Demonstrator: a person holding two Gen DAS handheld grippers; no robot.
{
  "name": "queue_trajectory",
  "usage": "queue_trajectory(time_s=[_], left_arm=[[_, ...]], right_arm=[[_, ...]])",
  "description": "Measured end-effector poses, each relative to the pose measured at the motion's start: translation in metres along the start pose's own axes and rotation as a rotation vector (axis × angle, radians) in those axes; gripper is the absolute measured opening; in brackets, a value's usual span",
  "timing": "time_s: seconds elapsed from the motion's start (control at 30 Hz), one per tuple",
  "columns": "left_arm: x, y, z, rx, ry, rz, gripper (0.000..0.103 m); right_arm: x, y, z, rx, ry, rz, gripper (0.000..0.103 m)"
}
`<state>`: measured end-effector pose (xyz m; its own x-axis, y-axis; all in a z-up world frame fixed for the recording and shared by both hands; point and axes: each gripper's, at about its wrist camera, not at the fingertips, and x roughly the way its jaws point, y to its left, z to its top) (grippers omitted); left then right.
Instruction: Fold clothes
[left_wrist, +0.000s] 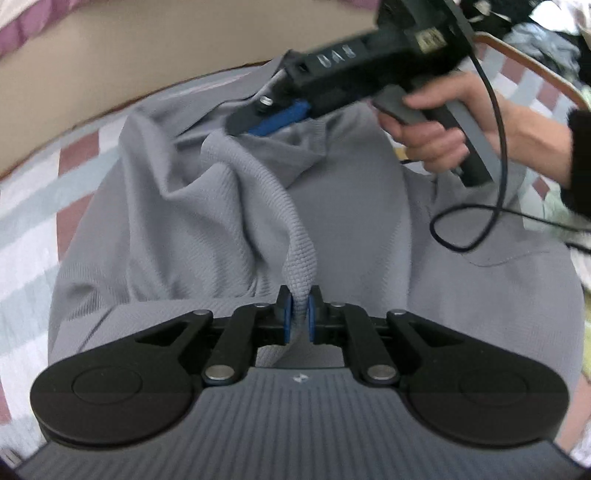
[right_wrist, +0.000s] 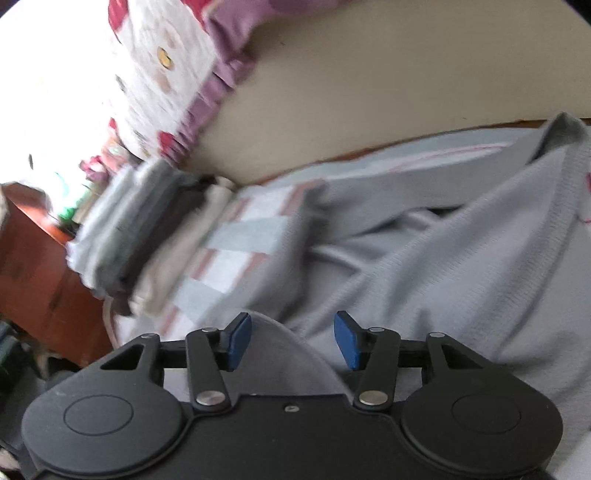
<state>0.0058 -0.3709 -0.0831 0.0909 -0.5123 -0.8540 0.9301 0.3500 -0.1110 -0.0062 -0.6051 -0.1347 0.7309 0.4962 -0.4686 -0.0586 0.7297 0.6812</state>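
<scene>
A grey knit garment (left_wrist: 351, 221) lies spread on a checked cloth. My left gripper (left_wrist: 299, 314) is shut on a ribbed edge of the grey garment (left_wrist: 299, 258) and lifts it into a ridge. My right gripper (right_wrist: 291, 339) is open, its blue pads apart, just above the grey garment (right_wrist: 443, 258). In the left wrist view the right gripper (left_wrist: 266, 118) hovers over the garment's far part, held by a hand (left_wrist: 436, 136).
A stack of folded clothes (right_wrist: 140, 229) lies at the left on the checked cloth (right_wrist: 243, 236). A beige surface (right_wrist: 369, 92) lies beyond the cloth's edge. A black cable (left_wrist: 480, 221) loops over the garment. More clothes (left_wrist: 535, 44) pile at the far right.
</scene>
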Motion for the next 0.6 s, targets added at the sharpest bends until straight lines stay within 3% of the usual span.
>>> queue_trajectory(time_s=[0.17,0.3,0.33,0.37,0.4,0.43,0.47,0.53,0.6], left_arm=[[0.007,-0.016,-0.006,0.044,0.065,-0.075,0.007],[0.007,-0.022,-0.002,0.096,0.066,-0.104,0.007],[0.005,-0.022,0.001,0.102,0.057,-0.108,0.007],[-0.001,-0.020,0.004,0.098,0.034,-0.117,0.007],[-0.008,-0.018,0.008,0.093,0.010,-0.126,0.007],[-0.014,-0.012,0.013,0.075,-0.017,-0.137,0.013],[-0.018,-0.004,0.018,0.016,-0.041,-0.137,0.018],[-0.026,0.012,0.027,-0.101,-0.090,-0.137,0.041],[-0.021,0.031,0.032,-0.224,-0.102,-0.097,0.041]], right_arm=[[-0.008,0.017,0.006,-0.085,-0.034,0.051,0.068],[0.020,0.025,-0.005,-0.268,0.132,-0.026,0.068],[0.022,0.025,-0.010,-0.287,0.163,-0.018,0.059],[0.023,0.026,-0.014,-0.306,0.195,-0.011,0.036],[0.024,0.028,-0.019,-0.330,0.230,-0.007,0.023],[0.022,0.035,-0.022,-0.375,0.283,-0.018,0.017],[0.019,0.043,-0.026,-0.421,0.337,-0.030,0.016],[0.012,0.056,-0.035,-0.497,0.426,-0.068,0.016],[0.005,0.065,-0.043,-0.525,0.506,-0.108,0.016]])
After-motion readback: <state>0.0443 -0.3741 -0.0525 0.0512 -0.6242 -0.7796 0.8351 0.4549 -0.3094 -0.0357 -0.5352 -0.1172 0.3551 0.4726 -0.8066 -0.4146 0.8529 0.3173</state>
